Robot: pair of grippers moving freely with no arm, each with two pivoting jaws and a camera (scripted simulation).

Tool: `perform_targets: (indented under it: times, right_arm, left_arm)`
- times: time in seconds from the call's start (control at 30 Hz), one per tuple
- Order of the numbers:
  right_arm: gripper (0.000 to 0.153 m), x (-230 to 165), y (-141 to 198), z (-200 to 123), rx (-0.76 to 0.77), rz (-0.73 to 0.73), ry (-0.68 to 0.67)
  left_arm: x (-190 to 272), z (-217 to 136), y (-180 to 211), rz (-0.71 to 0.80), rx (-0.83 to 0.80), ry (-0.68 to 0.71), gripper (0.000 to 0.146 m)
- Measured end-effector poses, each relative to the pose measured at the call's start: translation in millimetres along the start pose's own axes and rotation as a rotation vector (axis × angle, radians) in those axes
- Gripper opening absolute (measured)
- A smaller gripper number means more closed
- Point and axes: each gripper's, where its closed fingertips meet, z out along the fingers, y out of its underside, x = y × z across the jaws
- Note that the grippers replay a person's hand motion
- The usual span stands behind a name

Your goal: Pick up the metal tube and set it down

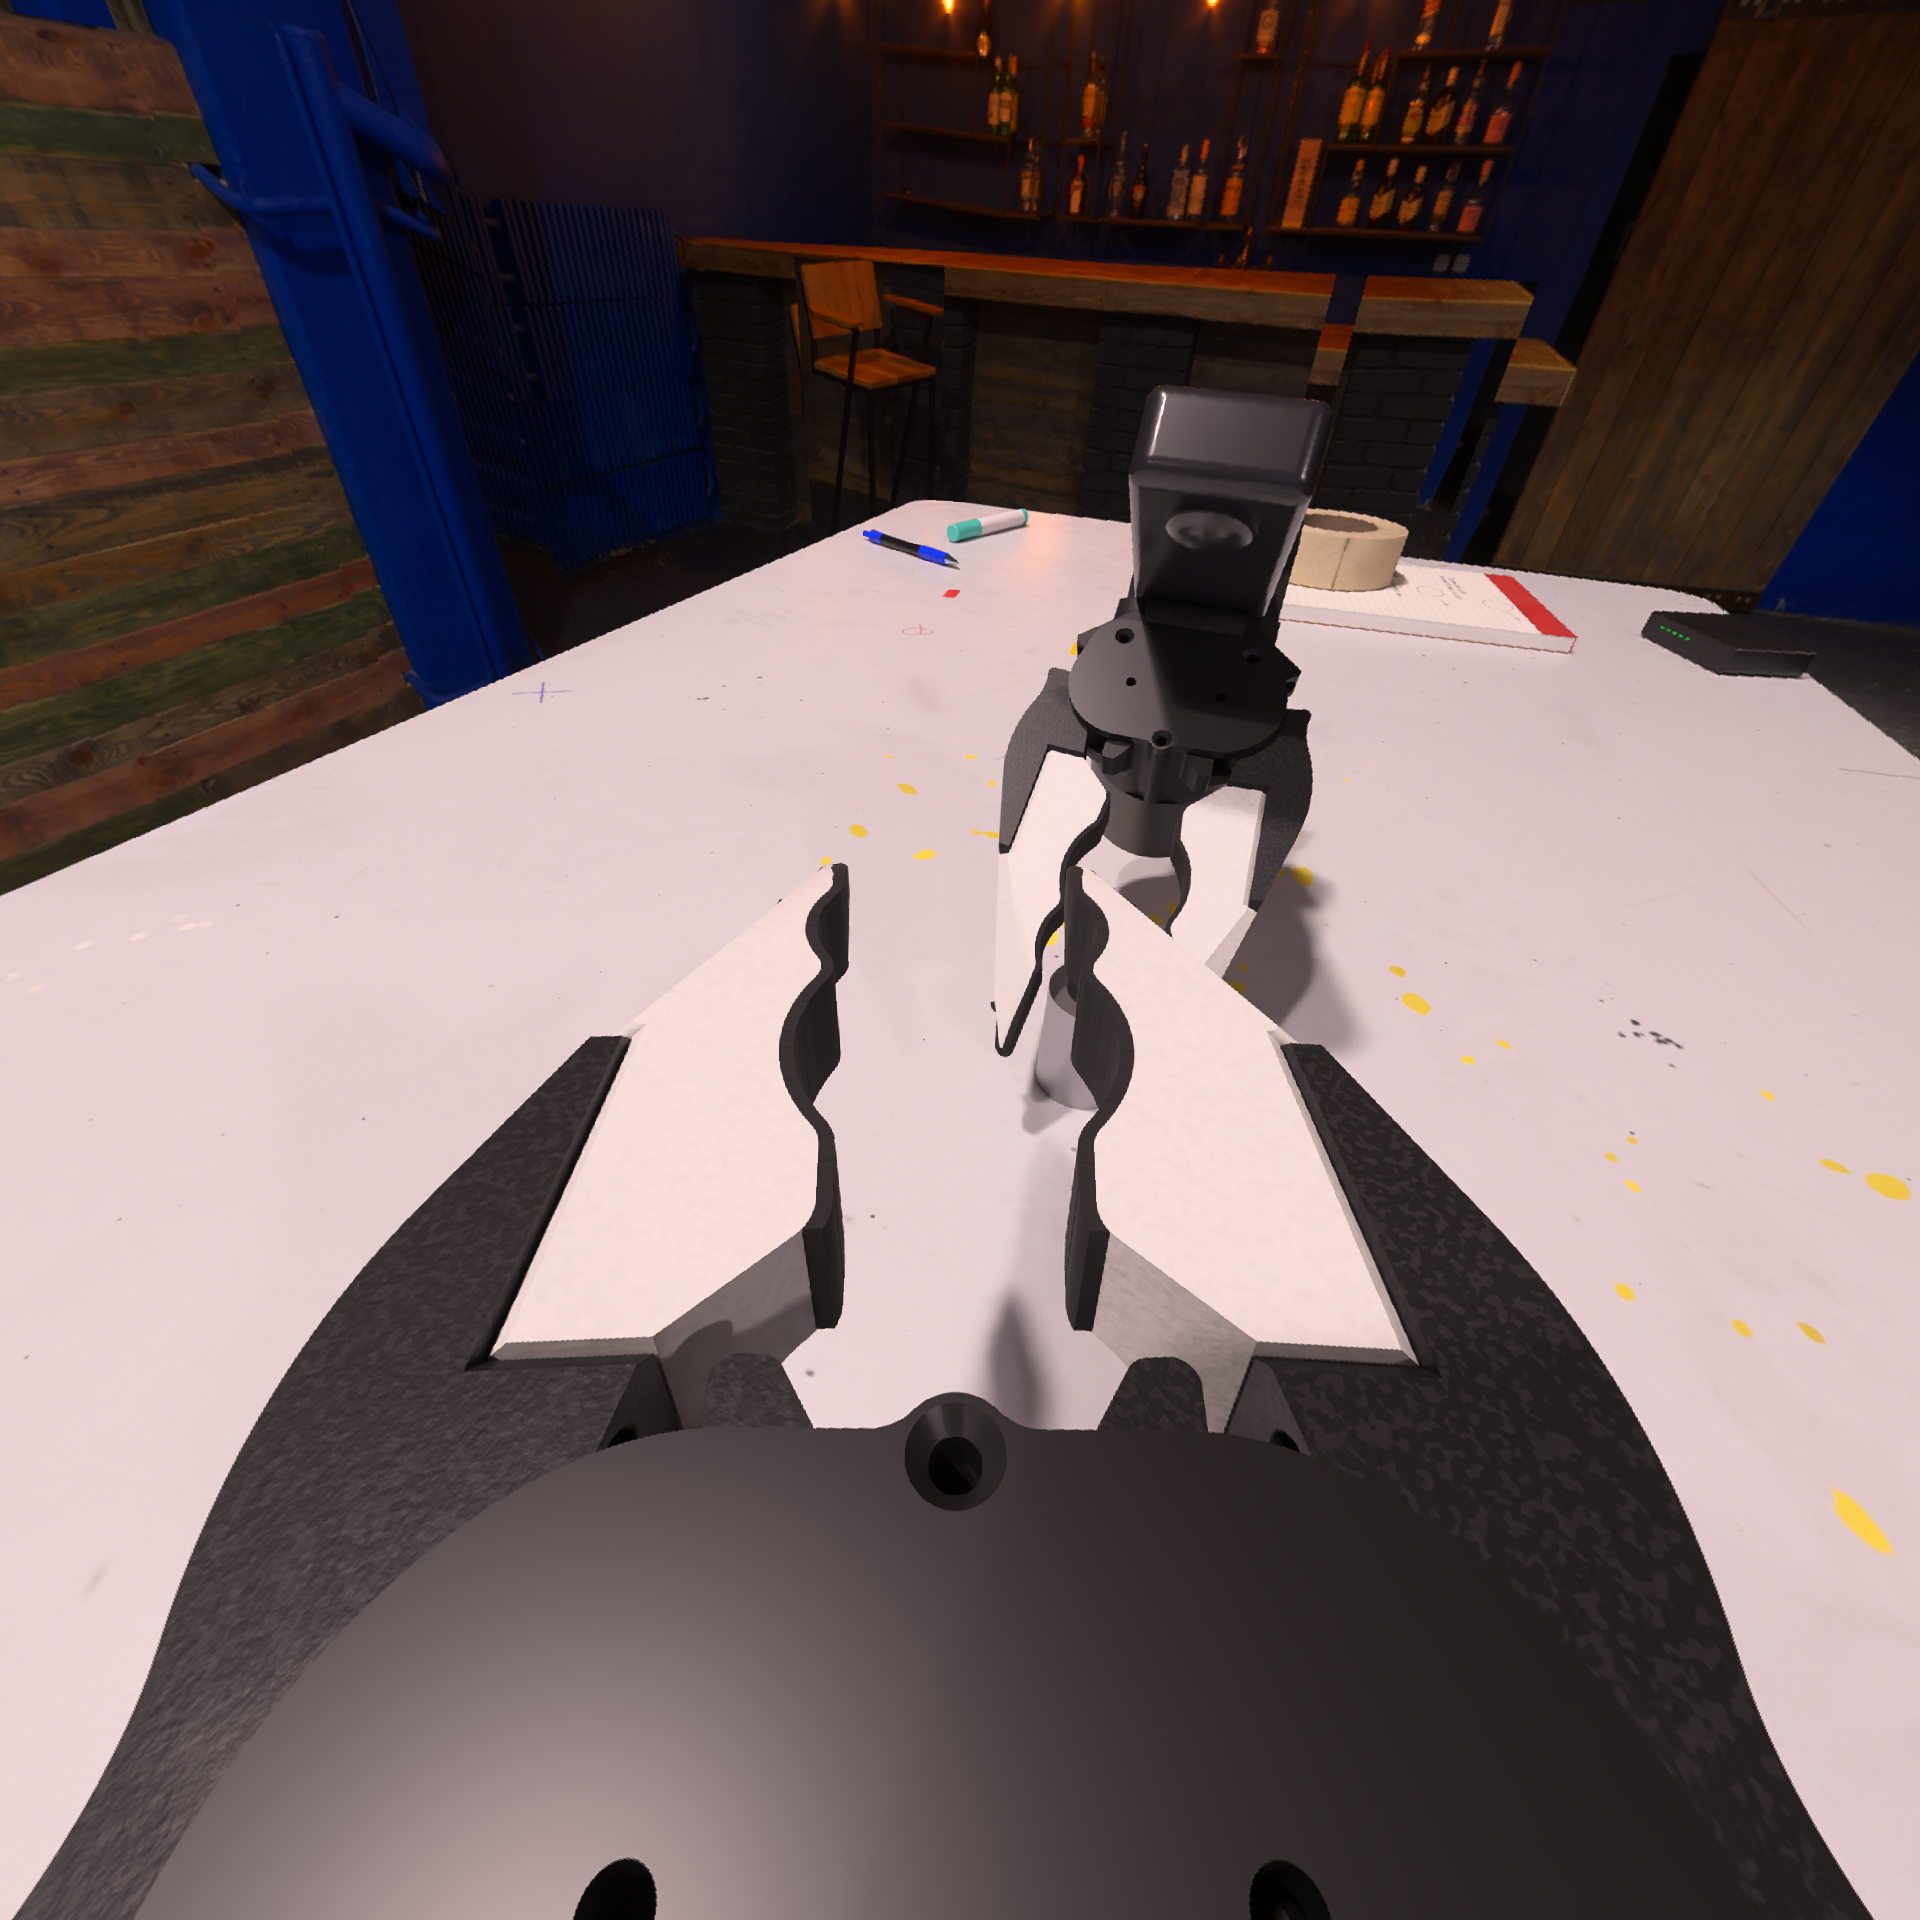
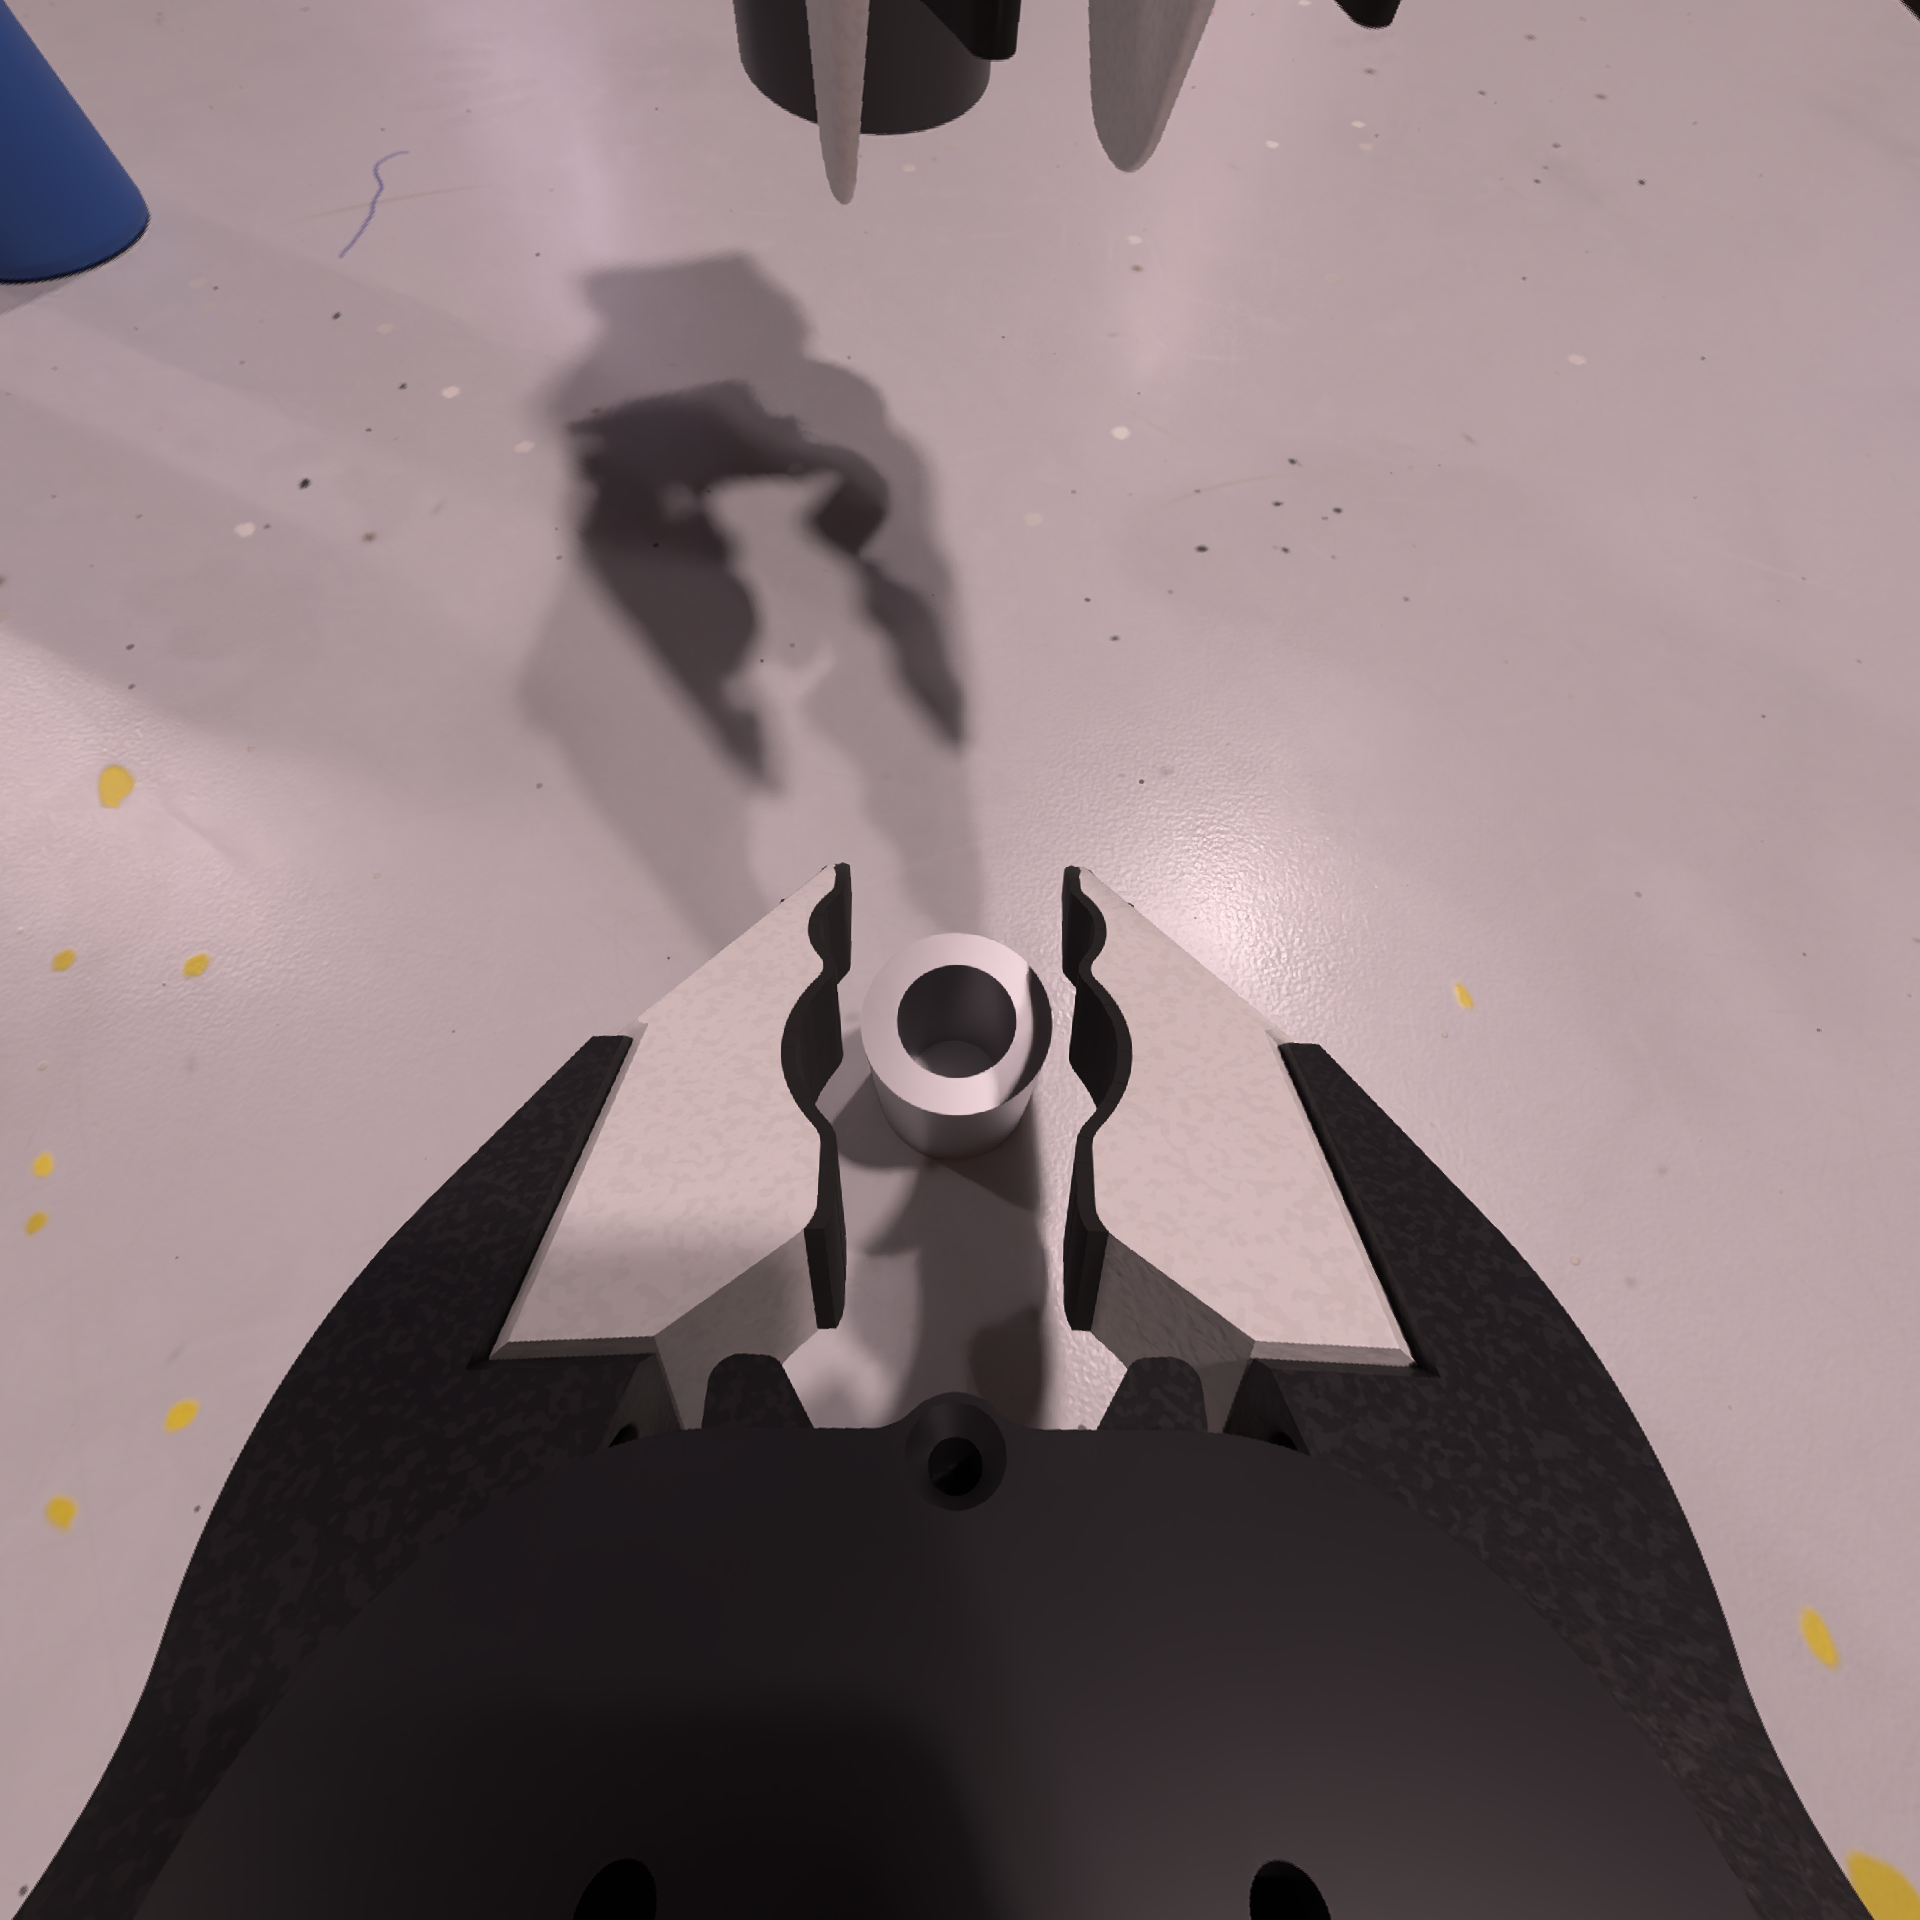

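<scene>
The metal tube (image 2: 956, 1049) is a short grey cylinder that stands upright on the white table (image 2: 1455, 623). My right gripper (image 2: 956, 878) points down over it, open, with one finger on each side of the tube and a small gap at both. In the left wrist view the right gripper's dark body (image 1: 1184, 696) stands ahead, and the tube (image 1: 1058, 1049) shows below it, partly hidden by my own right finger. My left gripper (image 1: 958, 883) is open and empty, low over the table, just left of the tube. Its fingertips (image 2: 842, 125) show at the top of the right wrist view.
At the table's far end lie a blue pen (image 1: 909, 548), a teal-capped marker (image 1: 987, 525), a tape roll (image 1: 1351, 551), a notepad with a red edge (image 1: 1455, 613) and a dark box with green lights (image 1: 1730, 644). A blue object (image 2: 52, 156) stands at the upper left.
</scene>
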Motion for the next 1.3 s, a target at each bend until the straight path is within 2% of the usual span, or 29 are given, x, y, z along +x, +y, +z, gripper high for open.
perform_targets:
  times: [0.23,0.4,1.07,1.3]
  right_arm:
    - [0.038,-2.0,2.5,-5.8,0.003,-0.035,0.0]
    - [0.036,0.4,-5.7,-7.3,0.065,-0.1,0.019]
    - [0.037,1.0,20.1,-8.9,-0.09,-0.13,0.009]
    - [0.054,5.4,10.1,-15.9,-0.009,-0.098,0.047]
  left_arm:
    - [-0.4,-0.1,-0.2,0.001,0.002,-0.002,0.041]
    - [-0.5,0.4,0.6,0.0,-0.001,-0.002,0.041]
    - [0.1,0.7,1.1,0.0,-0.002,-0.002,0.041]
    - [-0.7,0.2,1.4,-0.003,-0.001,0.0,0.041]
